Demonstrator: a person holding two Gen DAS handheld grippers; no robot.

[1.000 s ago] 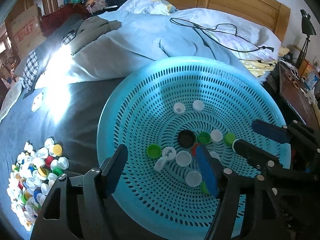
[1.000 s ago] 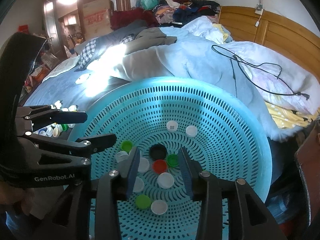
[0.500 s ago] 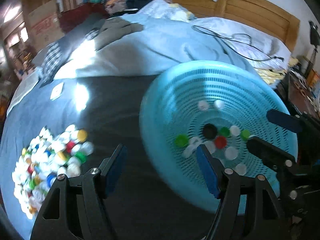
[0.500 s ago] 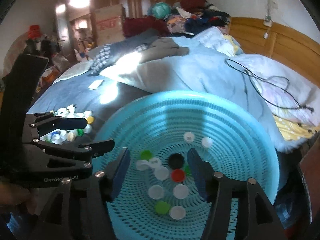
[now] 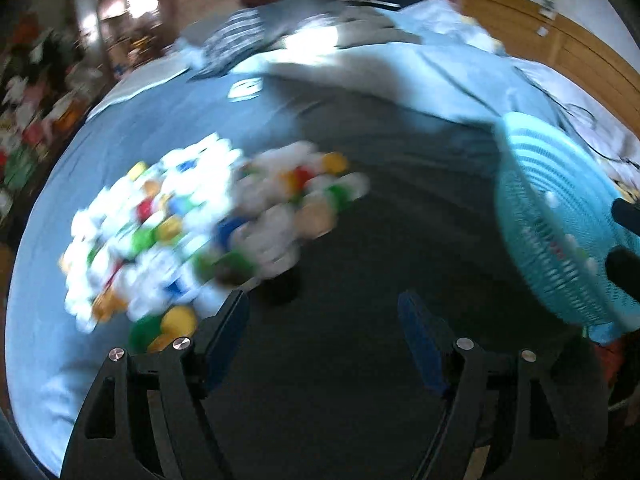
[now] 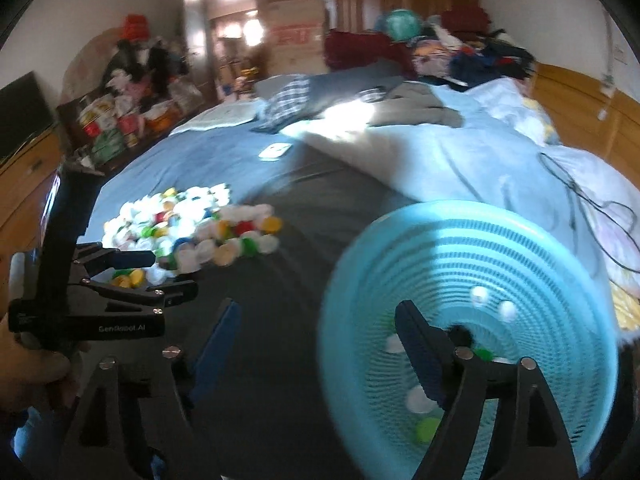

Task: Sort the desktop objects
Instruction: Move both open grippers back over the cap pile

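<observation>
A pile of coloured and white bottle caps point(image 5: 208, 232) lies on the dark sheet, blurred, just ahead and left of my open, empty left gripper point(image 5: 324, 320). The pile also shows in the right wrist view point(image 6: 192, 232). A round turquoise perforated basket point(image 6: 520, 248) holds several caps; it sits at the right edge of the left wrist view point(image 5: 560, 232). My right gripper point(image 6: 316, 332) is open and empty over the basket's left rim. The left gripper also shows in the right wrist view point(image 6: 160, 276), near the pile.
A rumpled pale blue duvet point(image 6: 420, 152) and grey clothes lie behind. A black cable point(image 6: 592, 216) trails on the pillow at right. A wooden headboard point(image 6: 580, 104) stands at right; boxes and clutter line the far wall.
Both grippers have swung left, away from the basket toward the cap pile. The right gripper's jaws have opened wider. The basket now sits at the right of both views.
</observation>
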